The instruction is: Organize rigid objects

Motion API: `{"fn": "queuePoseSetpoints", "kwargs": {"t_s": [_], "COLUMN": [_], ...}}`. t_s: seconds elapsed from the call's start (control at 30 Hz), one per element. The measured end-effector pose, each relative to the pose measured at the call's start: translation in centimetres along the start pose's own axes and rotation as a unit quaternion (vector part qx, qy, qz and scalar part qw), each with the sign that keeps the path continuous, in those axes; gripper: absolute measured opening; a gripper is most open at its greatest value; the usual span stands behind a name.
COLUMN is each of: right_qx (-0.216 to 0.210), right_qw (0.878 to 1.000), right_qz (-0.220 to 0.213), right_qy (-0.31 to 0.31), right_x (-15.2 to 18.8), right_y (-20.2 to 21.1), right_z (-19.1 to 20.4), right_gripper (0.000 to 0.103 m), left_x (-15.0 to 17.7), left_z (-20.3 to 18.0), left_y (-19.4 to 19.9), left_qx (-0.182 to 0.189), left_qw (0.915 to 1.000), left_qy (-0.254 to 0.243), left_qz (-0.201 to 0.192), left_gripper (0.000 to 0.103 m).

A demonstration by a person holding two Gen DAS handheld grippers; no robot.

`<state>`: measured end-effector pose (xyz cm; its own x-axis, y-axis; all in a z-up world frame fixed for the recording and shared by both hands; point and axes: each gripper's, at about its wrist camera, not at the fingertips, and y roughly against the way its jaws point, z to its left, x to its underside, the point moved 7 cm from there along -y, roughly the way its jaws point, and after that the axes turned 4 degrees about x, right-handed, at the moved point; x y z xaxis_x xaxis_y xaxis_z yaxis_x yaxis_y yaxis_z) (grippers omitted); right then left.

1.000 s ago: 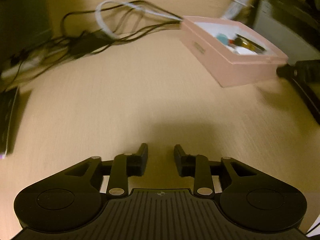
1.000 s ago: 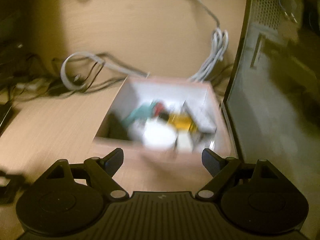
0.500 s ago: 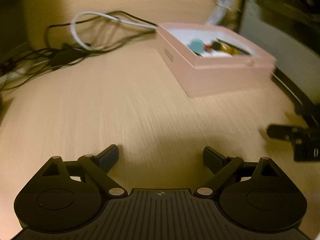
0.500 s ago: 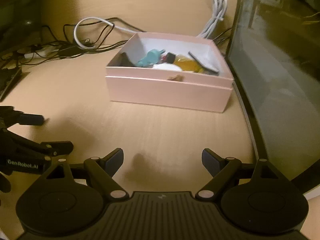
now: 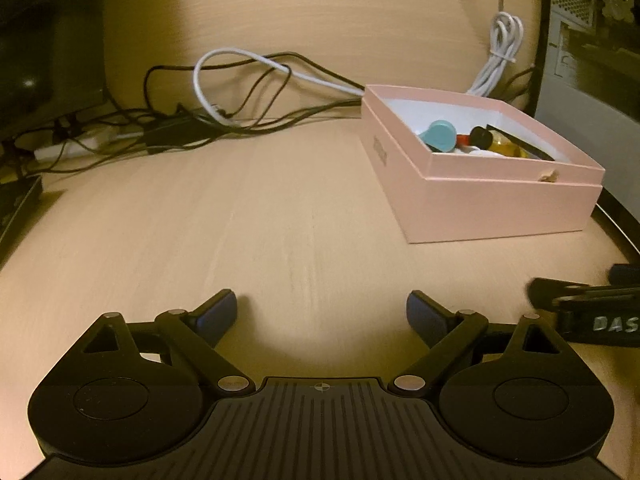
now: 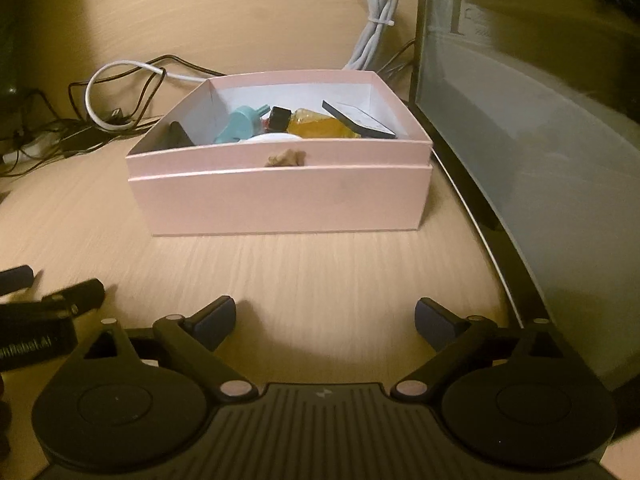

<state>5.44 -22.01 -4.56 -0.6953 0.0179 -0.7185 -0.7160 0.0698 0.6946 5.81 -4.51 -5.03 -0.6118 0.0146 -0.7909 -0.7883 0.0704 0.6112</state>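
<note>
A pink open box stands on the wooden desk, also in the left wrist view. It holds several small objects: a teal piece, a black cap, an amber piece, a flat black-and-white card and a white round item. My right gripper is open and empty, low over the desk in front of the box. My left gripper is open and empty, to the left of the box. Each gripper shows at the edge of the other's view.
A tangle of black and white cables lies at the back of the desk. A bundled white cable hangs behind the box. A dark monitor or case stands close on the right. A dark object sits at the left edge.
My left gripper opened from nearly shut to wide. My right gripper pulled back from above the box to low over the desk in front of it. Both grippers now sit side by side.
</note>
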Motion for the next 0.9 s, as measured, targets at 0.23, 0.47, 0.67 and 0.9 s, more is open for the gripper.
{"fn": "queuePoseSetpoints", "kwargs": {"t_s": [0.23, 0.47, 0.67, 0.9], "right_qx": [-0.006, -0.007, -0.007, -0.007], "right_qw": [1.0, 1.0, 1.0, 1.0], "right_qz": [-0.029, -0.029, -0.029, -0.029], "right_qy": [0.004, 0.003, 0.004, 0.004], "right_x": [-0.13, -0.06, -0.06, -0.07], "right_y": [-0.7, -0.57, -0.6, -0.56], "right_z": [0.29, 0.34, 0.34, 0.31], "right_gripper": [0.103, 0.103, 0.103, 0.103], "left_x": [-0.07, -0.25, -0.23, -0.23], "left_z": [-0.63, -0.67, -0.64, -0.64], "left_y": [-0.28, -0.62, -0.57, -0.62], "left_qx": [0.009, 0.006, 0.006, 0.006], "left_qw": [0.9999, 1.0, 1.0, 1.0], "left_qy": [-0.007, -0.006, -0.006, -0.006], "left_qz": [0.001, 0.002, 0.002, 0.002], "left_gripper": [0.096, 0.098, 0.098, 0.098]}}
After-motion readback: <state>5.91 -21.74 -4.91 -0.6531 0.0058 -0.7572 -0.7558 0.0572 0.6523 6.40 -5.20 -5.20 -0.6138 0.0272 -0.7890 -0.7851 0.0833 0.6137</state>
